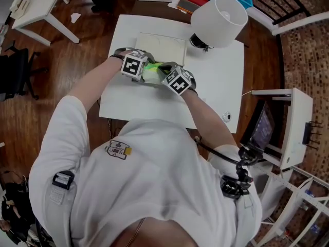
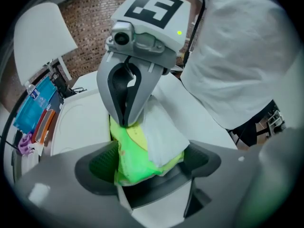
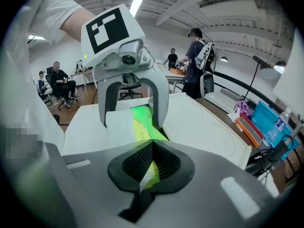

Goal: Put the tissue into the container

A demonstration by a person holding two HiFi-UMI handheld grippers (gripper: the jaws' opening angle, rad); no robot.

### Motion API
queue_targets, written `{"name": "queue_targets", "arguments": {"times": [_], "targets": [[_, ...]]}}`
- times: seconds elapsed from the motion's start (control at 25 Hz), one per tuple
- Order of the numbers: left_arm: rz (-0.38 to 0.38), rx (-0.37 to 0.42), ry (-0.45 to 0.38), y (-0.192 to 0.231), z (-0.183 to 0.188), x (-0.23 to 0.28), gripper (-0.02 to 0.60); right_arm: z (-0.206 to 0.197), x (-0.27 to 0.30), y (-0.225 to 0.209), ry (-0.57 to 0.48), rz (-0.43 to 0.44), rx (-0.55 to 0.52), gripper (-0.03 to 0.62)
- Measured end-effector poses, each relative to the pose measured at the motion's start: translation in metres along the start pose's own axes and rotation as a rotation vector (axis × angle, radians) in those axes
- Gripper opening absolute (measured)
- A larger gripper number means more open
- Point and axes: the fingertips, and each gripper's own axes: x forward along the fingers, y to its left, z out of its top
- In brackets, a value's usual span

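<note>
With left gripper (image 2: 151, 161) clamped wide on pack (image 2: 130, 151) and right gripper (image 3: 151, 161) pinched shut on its edge, lift level toward likely container (image 1: 162, 48) at 12 o'clock; release together.

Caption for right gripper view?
Right gripper pinches one end of the green tissue pack; left gripper opposite, white table below.

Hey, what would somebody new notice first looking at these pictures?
A bright green plastic tissue pack, with white tissue showing, is held over the white table between the two grippers. The right gripper pinches one thin edge of it, while the left gripper holds its body between widely spread jaws. A white cylindrical lamp shade stands at the table's far right corner.
</note>
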Motion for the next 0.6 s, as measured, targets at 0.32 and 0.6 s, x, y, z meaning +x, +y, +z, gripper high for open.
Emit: {"name": "queue_targets", "arguments": {"times": [0.32, 0.6], "targets": [[0.036, -0.066, -0.043, 0.0, -0.005, -0.013, 0.439, -0.004, 0.017, 0.005, 0.026, 0.029, -0.033, 0.0], [0.103, -0.184, -0.116, 0.001, -0.006, -0.02, 0.439, -0.003, 0.022, 0.005, 0.019, 0.042, -0.038, 0.0]]}}
